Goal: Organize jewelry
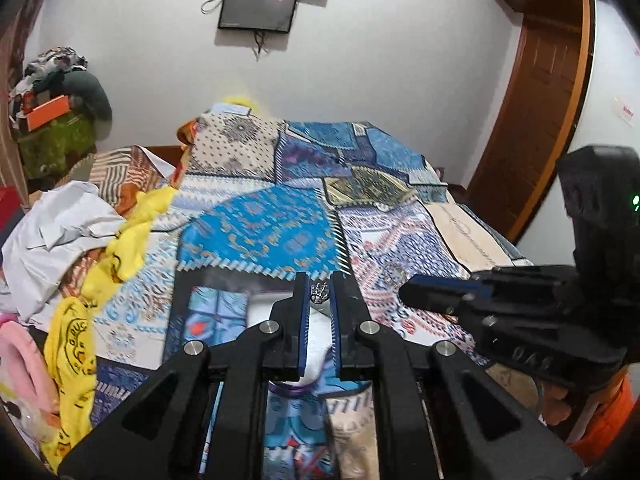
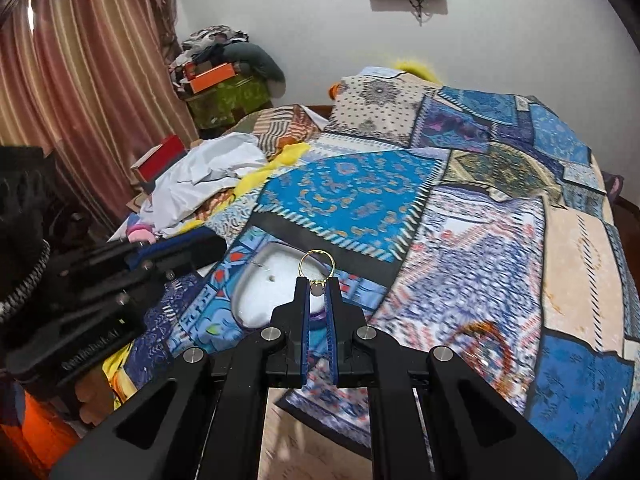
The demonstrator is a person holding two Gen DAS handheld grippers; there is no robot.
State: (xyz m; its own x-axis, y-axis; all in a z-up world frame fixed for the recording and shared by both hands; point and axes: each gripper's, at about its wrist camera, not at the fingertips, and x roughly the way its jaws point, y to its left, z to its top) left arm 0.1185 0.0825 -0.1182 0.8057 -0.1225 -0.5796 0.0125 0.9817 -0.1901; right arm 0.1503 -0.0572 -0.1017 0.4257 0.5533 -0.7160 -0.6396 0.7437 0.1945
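1. The left gripper (image 1: 319, 300) is pinching a small dark silver ornament (image 1: 319, 293), apparently a ring, between its blue-padded fingertips, with the jaws nearly together around it.
2. The right gripper (image 2: 318, 290) is clamping a gold ring (image 2: 317, 263) by its setting; the hoop is standing up clear above the fingertips, and a pale stone is showing between the pads.
3. Both pieces of jewelry are being held in the air above the bed, not lying on anything.
4. A white heart-shaped dish (image 2: 264, 284) is sitting on the patchwork bedspread (image 2: 480, 240), just below and to the left of the gold ring in the right wrist view. A tiny dark speck is lying inside it, too small to identify.
5. In the left wrist view the same white dish (image 1: 260, 304) is showing partly hidden behind the left gripper's fingers.
6. The right gripper (image 1: 412, 294) is appearing at the right of the left wrist view, pointing inward, with an orange sleeve (image 1: 608, 420) behind it.
7. The left gripper (image 2: 216, 246) is appearing at the left edge of the right wrist view, pointing toward the dish.
8. A heap of white and yellow clothes (image 1: 80, 232) is lying on the left part of the bed.
9. A dark screen (image 1: 258, 6) is hanging on the white wall beyond the bed, and a wooden door (image 1: 548, 92) is standing at the right.
10. Striped curtains (image 2: 80, 60) are hanging at the left in the right wrist view, beside a pile of boxes and clothing (image 2: 224, 72).
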